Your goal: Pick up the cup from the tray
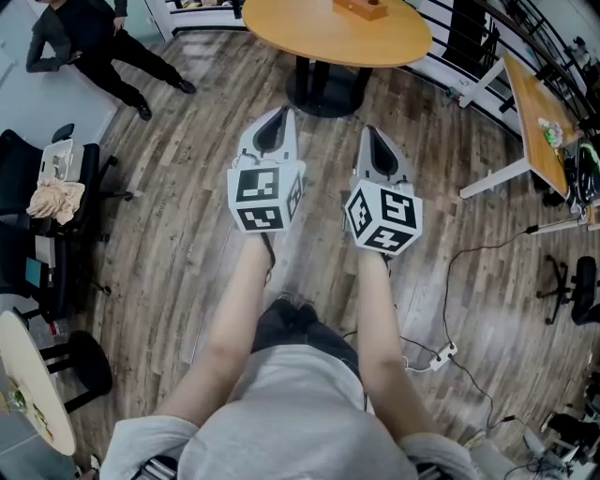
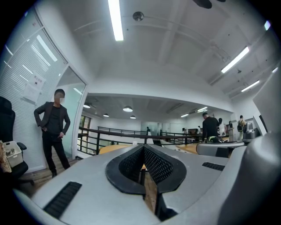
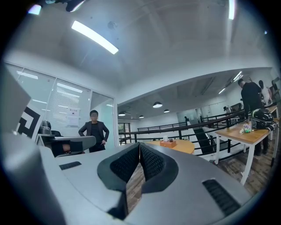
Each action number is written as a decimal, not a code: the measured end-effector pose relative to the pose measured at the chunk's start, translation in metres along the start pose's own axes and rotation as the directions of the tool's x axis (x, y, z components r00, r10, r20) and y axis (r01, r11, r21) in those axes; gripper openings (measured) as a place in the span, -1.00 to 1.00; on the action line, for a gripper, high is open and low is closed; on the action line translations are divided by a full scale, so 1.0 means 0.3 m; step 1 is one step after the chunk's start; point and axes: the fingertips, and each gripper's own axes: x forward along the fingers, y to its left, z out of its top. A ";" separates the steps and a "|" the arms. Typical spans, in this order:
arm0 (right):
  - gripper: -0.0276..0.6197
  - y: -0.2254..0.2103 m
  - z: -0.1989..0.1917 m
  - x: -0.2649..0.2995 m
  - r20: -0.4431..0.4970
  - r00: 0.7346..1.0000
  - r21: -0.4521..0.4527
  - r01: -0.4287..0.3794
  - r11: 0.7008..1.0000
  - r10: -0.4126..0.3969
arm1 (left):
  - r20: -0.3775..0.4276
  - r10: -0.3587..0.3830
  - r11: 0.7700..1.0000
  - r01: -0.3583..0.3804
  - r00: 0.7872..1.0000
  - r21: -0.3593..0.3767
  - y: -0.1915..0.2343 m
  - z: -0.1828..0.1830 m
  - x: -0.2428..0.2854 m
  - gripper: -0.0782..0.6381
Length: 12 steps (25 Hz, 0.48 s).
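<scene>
Holding anything, those two tools?

No. The left gripper is clenched on nothing: its black pads meet at the tips with only air beyond them. The right gripper is the same, pads pressed together and empty. Both point level and sit side by side, near each other but not touching, out in front of the person's bare forearms.

And the cup?

I cannot make out a cup or a tray from any angle. At twelve o'clock, ahead of the grippers, stands a round wooden table with a small orange box on it, well apart from both tips.

Who else is about?

A person in dark clothes stands at ten o'clock on the plank floor. At nine o'clock there is a black chair with a crumpled cloth beside it. A desk with white legs sits at two o'clock. A white power strip lies on the floor at four o'clock, a dark cable running from it.
</scene>
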 end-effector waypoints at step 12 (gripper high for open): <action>-0.89 -0.128 -0.037 0.004 -0.017 1.000 0.017 -0.006 1.000 0.006 | -0.002 0.013 1.000 -0.013 1.000 -0.007 -0.080 -0.029 0.062 -0.77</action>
